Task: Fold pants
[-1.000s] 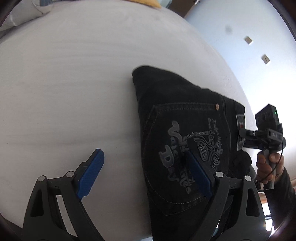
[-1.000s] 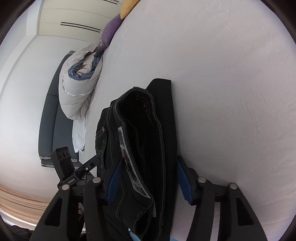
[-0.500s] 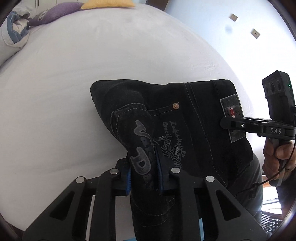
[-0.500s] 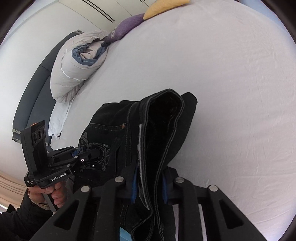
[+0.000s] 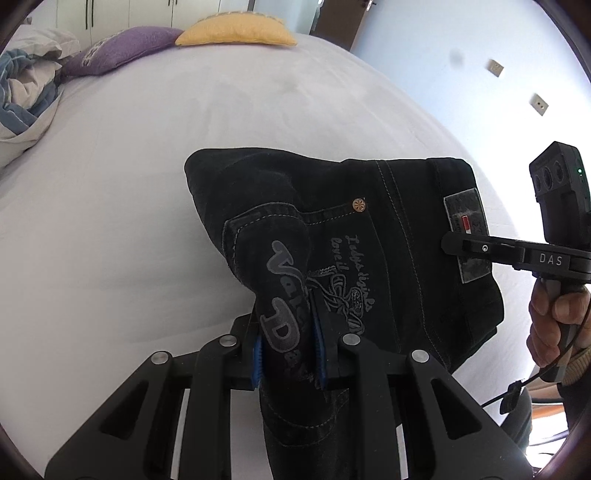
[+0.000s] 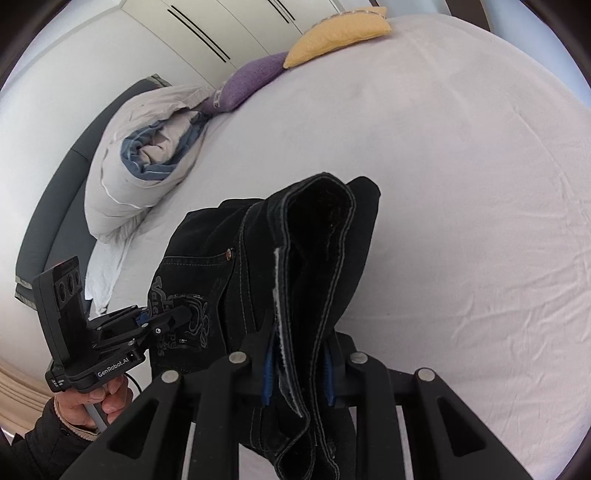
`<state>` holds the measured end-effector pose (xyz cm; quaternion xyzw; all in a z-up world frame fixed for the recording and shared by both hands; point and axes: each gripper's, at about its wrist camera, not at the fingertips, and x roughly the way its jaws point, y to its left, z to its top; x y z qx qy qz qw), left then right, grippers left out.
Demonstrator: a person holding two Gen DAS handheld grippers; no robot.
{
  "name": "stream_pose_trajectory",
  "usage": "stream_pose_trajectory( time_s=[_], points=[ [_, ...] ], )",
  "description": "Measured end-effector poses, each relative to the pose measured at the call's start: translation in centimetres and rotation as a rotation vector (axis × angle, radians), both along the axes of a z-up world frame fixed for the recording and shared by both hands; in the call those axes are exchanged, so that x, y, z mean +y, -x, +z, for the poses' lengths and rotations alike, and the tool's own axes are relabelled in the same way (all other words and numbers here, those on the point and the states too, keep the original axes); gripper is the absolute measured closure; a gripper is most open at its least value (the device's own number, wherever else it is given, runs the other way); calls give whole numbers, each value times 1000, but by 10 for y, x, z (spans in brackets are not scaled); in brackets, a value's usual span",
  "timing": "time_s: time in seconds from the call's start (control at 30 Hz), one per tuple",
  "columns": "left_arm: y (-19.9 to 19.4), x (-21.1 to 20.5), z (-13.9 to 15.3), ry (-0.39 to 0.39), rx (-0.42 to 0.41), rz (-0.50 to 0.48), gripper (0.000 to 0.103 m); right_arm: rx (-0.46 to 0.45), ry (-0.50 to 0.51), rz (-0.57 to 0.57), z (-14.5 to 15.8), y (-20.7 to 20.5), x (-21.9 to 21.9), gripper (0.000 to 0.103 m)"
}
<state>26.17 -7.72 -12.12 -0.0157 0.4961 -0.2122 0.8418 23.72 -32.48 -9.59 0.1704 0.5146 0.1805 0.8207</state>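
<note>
Folded black jeans (image 5: 388, 236) with a printed back pocket hang lifted above the white bed (image 5: 110, 240). My left gripper (image 5: 290, 354) is shut on the pocket side of the pants, its blue pads pressing the cloth. My right gripper (image 6: 299, 373) is shut on the thick waistband end of the pants (image 6: 317, 258), with the fold standing up between its fingers. In the left wrist view the right gripper (image 5: 465, 247) reaches in from the right at the leather label. In the right wrist view the left gripper (image 6: 162, 321) bites the printed pocket at lower left.
A rolled grey and blue duvet (image 6: 147, 155) lies at the bed's left side. A purple cushion (image 5: 118, 51) and a yellow cushion (image 5: 236, 33) rest at the far end. White wardrobe doors (image 6: 207, 29) stand behind. A person's hand (image 5: 554, 321) holds the right gripper's handle.
Both grippers went from open around the pants to shut on them a second ago. Since then both have lifted the pants and moved them farther over the bed.
</note>
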Motion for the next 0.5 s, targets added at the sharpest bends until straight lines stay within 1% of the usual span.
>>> stream_pose_trajectory(
  time_s=[0.03,0.07,0.1,0.13,0.2,0.23,0.27,0.33,0.37,0.4,0.43,0.5],
  points=[
    [-5,-2,-9,-12,15,6,82,25,15,-8,-10,-7,-1,79],
    [-8,-4,-17,-23,21,14,79,38,32,-15,-17,-11,-4,78],
    [-8,-5,-21,-27,18,21,77,43,47,-23,-26,-13,-6,73],
    [-10,-7,-25,-28,12,28,74,47,52,-38,-33,-14,-9,64],
    [-6,-8,-28,-34,-5,39,66,36,17,-71,-44,-11,-18,57],
    [-4,-7,-29,-44,-14,52,51,25,-1,-76,-47,-7,-21,54],
    [-2,-6,-31,-48,-18,68,43,25,-4,-85,-45,-3,-23,51],
    [6,1,-28,-36,-20,84,42,28,15,-104,-40,4,-24,42],
    [12,4,-22,-46,-39,98,39,15,33,-109,-32,11,-24,41],
    [22,8,-15,-61,-75,115,35,-9,55,-107,-24,20,-24,39],
    [34,12,-3,-67,-122,133,27,-36,89,-108,-15,28,-23,37],
    [60,17,22,-69,-224,172,22,-101,169,-114,8,48,-15,32]
  ],
)
